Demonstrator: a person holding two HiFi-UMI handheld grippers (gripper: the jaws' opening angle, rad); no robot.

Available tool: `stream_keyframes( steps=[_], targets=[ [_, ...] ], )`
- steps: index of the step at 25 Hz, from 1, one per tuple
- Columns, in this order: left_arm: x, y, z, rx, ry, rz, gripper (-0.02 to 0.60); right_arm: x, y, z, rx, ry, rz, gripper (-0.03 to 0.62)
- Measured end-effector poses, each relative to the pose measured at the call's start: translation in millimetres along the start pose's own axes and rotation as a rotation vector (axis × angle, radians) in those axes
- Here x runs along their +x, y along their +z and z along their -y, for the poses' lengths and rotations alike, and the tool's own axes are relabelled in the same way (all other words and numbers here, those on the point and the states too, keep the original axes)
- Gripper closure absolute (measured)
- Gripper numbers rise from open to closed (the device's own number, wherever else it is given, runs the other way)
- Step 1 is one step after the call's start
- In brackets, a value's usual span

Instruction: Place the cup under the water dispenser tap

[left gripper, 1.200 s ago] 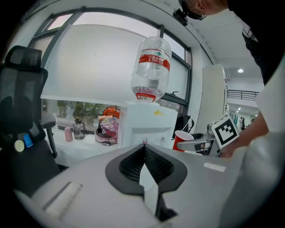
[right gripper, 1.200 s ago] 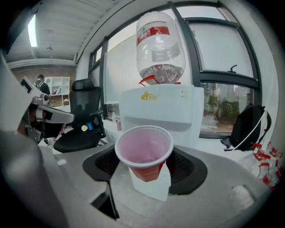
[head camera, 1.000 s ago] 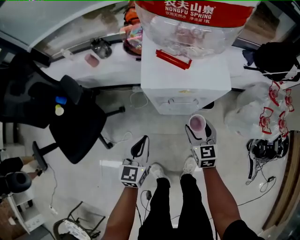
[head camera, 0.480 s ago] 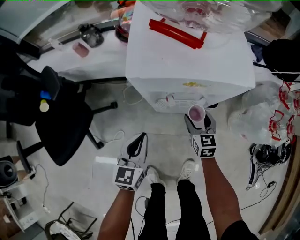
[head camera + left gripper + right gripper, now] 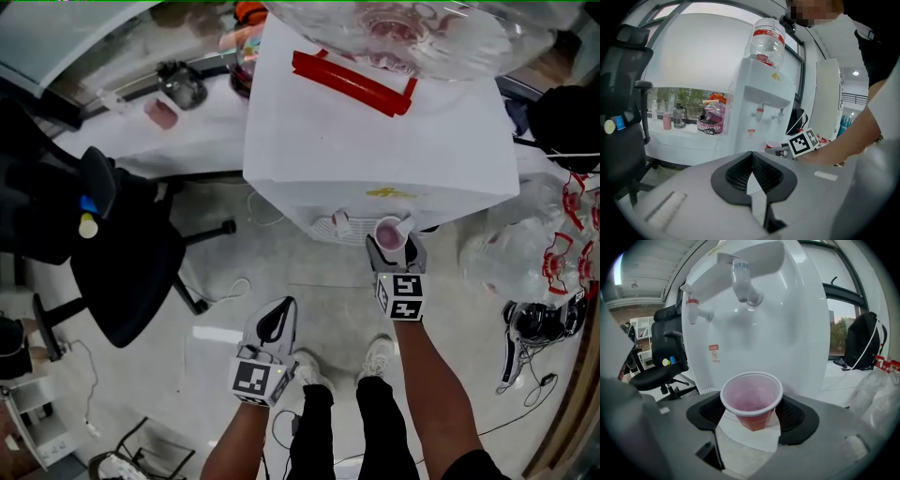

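A red plastic cup [image 5: 389,232] with a white rim stands upright between the jaws of my right gripper [image 5: 391,246], which is shut on it. The cup [image 5: 751,401] sits low in front of the white water dispenser [image 5: 787,333], below and just right of the white tap [image 5: 743,282]; the red tap [image 5: 696,310] is further left. In the head view the cup is at the dispenser's [image 5: 375,141] front edge, beside the drip tray [image 5: 326,230]. My left gripper [image 5: 275,322] hangs shut and empty, back over the floor. From the left gripper view the cup [image 5: 773,144] shows below the taps.
A black office chair [image 5: 122,253] stands at the left. A white desk [image 5: 187,131] with bottles runs behind the dispenser. Plastic bags [image 5: 520,253] and a black headset [image 5: 530,323] lie at the right. The person's shoes [image 5: 380,352] are on the floor below the grippers.
The right gripper has carried the cup forward and down to the dispenser's front, close under the taps. The left gripper has sunk a little and stays shut.
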State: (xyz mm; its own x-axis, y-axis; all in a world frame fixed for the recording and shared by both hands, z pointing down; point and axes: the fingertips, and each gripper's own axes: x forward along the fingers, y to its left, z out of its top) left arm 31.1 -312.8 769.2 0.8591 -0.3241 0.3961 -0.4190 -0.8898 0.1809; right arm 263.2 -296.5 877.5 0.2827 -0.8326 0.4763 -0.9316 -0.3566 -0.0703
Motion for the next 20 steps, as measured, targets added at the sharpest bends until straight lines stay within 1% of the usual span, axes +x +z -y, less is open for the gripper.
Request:
stream_keyframes(
  steps=[2, 3, 5, 6, 11, 13, 15, 17, 20],
  targets=[
    [0, -1, 6, 0.011, -0.019, -0.009, 0.565, 3, 2, 1, 0.01, -0.01, 0.008, 0.255],
    [0, -2, 9, 0.019, -0.034, 0.0, 0.565, 4, 1, 2, 0.016, -0.014, 0.009, 0.248],
    [-1, -3, 15, 0.029, -0.057, 0.023, 0.565, 5, -2, 3, 0.032, -0.021, 0.004, 0.18],
    [-1, -3, 16, 0.031, -0.06, 0.025, 0.565, 5, -5, 4, 0.036, -0.024, 0.0, 0.163],
    [0, 0, 9, 0.016, -0.045, 0.029, 0.565, -3, -13, 2, 0.029, -0.022, -0.012, 0.145],
    [-1, 0, 6, 0.001, -0.033, 0.009, 0.565, -12, -16, -2, 0.032, -0.015, -0.018, 0.145],
    [-4, 3, 7, -0.014, -0.024, -0.019, 0.565, -27, -17, -12, 0.027, 0.011, -0.022, 0.146],
    [-8, 15, 10, -0.008, -0.028, -0.009, 0.565, -46, -14, -26, 0.007, 0.053, -0.02, 0.145],
    [-18, 35, 20, -0.013, -0.044, -0.009, 0.565, -86, 4, -45, 0.008, 0.108, 0.008, 0.147]
  ],
)
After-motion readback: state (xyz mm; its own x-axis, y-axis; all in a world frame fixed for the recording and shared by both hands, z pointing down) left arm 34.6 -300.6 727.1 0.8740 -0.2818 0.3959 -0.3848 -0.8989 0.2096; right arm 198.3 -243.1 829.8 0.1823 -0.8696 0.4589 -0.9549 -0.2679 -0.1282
